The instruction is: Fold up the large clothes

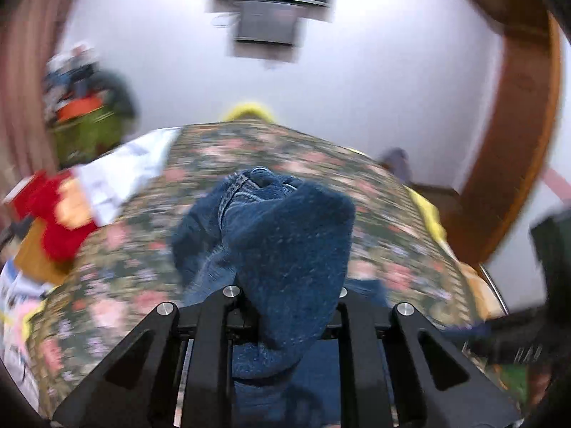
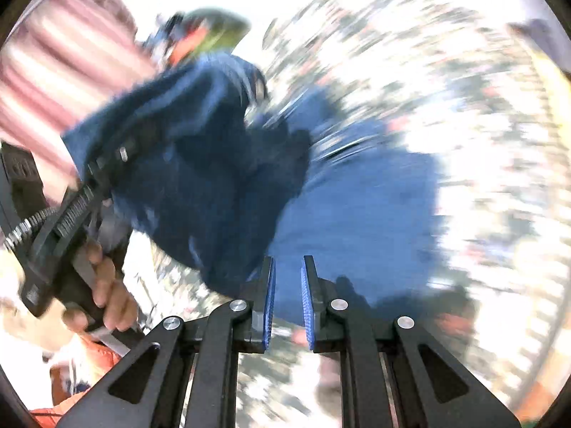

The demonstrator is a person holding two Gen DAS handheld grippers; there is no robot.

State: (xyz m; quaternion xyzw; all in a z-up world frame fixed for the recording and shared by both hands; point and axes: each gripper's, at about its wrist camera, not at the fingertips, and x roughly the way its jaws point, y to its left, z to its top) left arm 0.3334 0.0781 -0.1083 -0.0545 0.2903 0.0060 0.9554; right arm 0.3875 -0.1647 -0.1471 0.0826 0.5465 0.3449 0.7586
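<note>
Although the jeans (image 1: 285, 235) are already gathered up off the flowered bedspread (image 1: 321, 164), the fold itself is judged to be barely under way: the denim is seen bunched and rumpled, with no flat crease or squared edge visible, so the laying out, smoothing and doubling over are all taken to remain.

At nine o'clock in the left wrist view a pile of red and white clothes (image 1: 82, 196) is seen at the bed's edge, well apart from the jeans. At the centre, the left gripper (image 1: 285, 306) is closed onto a thick wad of the denim, which rises from between its fingers toward twelve o'clock; the pads themselves are hidden by cloth. The gripper is held low and pointed across the bed toward the wall.

In the right wrist view, at eight o'clock, the person's left hand (image 2: 107, 285) is seen wrapped around the handle of the other tool, tilted upward. At six o'clock the right gripper (image 2: 287, 303) is held slightly apart, with a narrow gap between the blue pads (image 2: 307, 306) and nothing gripped; it is aimed down at the jeans lying toward one o'clock. Heavy blur is present in both views.
</note>
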